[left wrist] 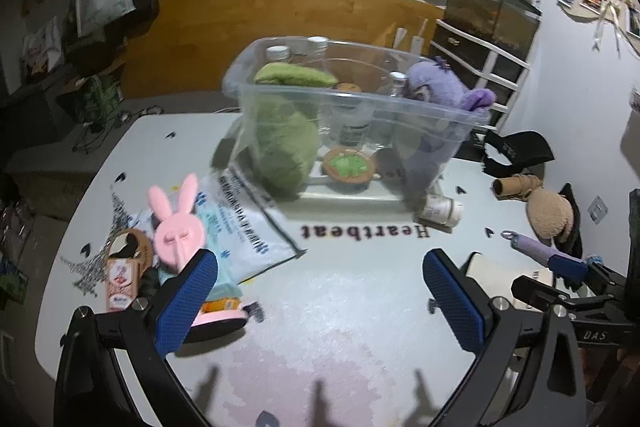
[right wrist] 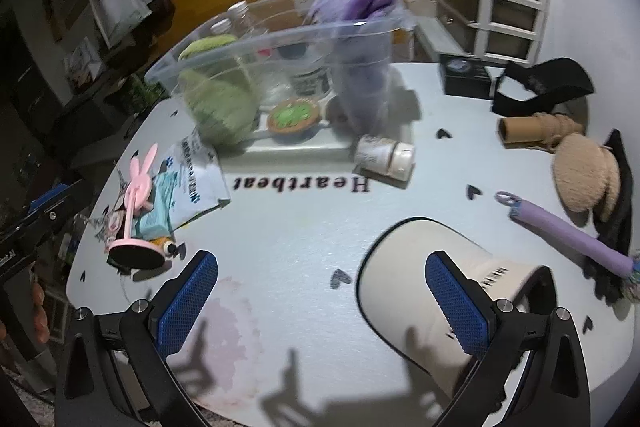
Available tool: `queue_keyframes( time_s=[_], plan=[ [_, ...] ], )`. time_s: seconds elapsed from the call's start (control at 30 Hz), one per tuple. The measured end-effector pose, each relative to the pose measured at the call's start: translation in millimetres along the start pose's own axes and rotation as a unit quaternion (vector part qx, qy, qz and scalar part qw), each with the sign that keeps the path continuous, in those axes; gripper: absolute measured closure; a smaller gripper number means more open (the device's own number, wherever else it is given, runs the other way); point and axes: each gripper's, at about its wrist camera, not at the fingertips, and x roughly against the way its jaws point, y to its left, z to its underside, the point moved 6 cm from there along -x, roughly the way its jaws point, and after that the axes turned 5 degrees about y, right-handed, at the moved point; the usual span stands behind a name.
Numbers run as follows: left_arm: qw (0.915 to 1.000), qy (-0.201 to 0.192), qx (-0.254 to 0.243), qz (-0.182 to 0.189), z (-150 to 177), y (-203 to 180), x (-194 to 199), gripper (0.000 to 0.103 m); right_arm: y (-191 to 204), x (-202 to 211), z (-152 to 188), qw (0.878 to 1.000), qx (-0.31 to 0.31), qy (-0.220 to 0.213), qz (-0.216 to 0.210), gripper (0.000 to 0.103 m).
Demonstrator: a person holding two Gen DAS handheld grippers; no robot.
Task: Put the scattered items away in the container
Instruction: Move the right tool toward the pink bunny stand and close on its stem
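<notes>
Both pairs of jaws stand wide apart and hold nothing. On the left gripper (left wrist: 320,303) the blue pads hang above a bare part of the white desk (left wrist: 340,291), and its left finger passes in front of a pink rabbit-shaped fan (left wrist: 176,227). On the right gripper (right wrist: 322,303) the right finger is over a white cap (right wrist: 448,275) that lies on the desk.

Around the pink fan lie a printed bag (left wrist: 248,227) and a small pink box (left wrist: 122,279). Beyond the word "Heartbeat" (left wrist: 364,231) stands the clear plastic bin (left wrist: 400,107), at the far middle of the desk. Inside it are a green plush toy (left wrist: 284,151), a purple plush toy (left wrist: 436,87), some bottles and a round brown tin with a green top (left wrist: 348,167). A small white bottle (right wrist: 384,155) lies on its side just beside the front right corner of the bin.

To the right, well apart from the bin, are a purple umbrella (right wrist: 572,231), a tan plush piece (right wrist: 584,175), a brown tube-like thing (right wrist: 536,129) and a black cap (right wrist: 544,83).
</notes>
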Motion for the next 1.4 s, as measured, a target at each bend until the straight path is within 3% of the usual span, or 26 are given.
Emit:
queue_keyframes(
  time_s=[0.1, 0.27, 0.57, 0.83, 1.0, 1.1, 1.17, 1.4],
  plan=[
    [0.9997, 0.003, 0.017, -0.015, 5, 21, -1, 0.000, 15, -15, -4, 1.000, 0.017, 0.012, -0.013, 0.010],
    [0.9981, 0.008, 0.054, -0.031, 13, 64, -2, 0.000, 49, -36, -13, 0.998, 0.046, 0.028, -0.035, 0.015],
    [0.9936, 0.014, 0.095, -0.060, 16, 137, 3, 0.000, 139, -79, -30, 0.989, 0.093, 0.058, -0.098, 0.031],
    [0.9905, 0.011, 0.111, -0.081, 13, 204, 13, 0.000, 224, -135, -31, 0.974, 0.115, 0.119, -0.157, 0.043],
    [0.9892, 0.008, 0.117, -0.088, 10, 235, 17, 0.000, 264, -169, -16, 0.965, 0.128, 0.162, -0.161, 0.056],
    [0.9894, 0.009, 0.114, -0.089, 9, 248, 17, 0.000, 276, -186, -9, 0.965, 0.131, 0.177, -0.141, 0.067],
    [0.9903, 0.011, 0.110, -0.084, 8, 253, 16, 0.000, 278, -191, -6, 0.965, 0.121, 0.181, -0.144, 0.090],
    [0.9948, 0.014, 0.086, -0.052, 0, 244, 7, 0.000, 255, -183, -12, 0.971, 0.057, 0.173, -0.155, 0.090]
  ],
)
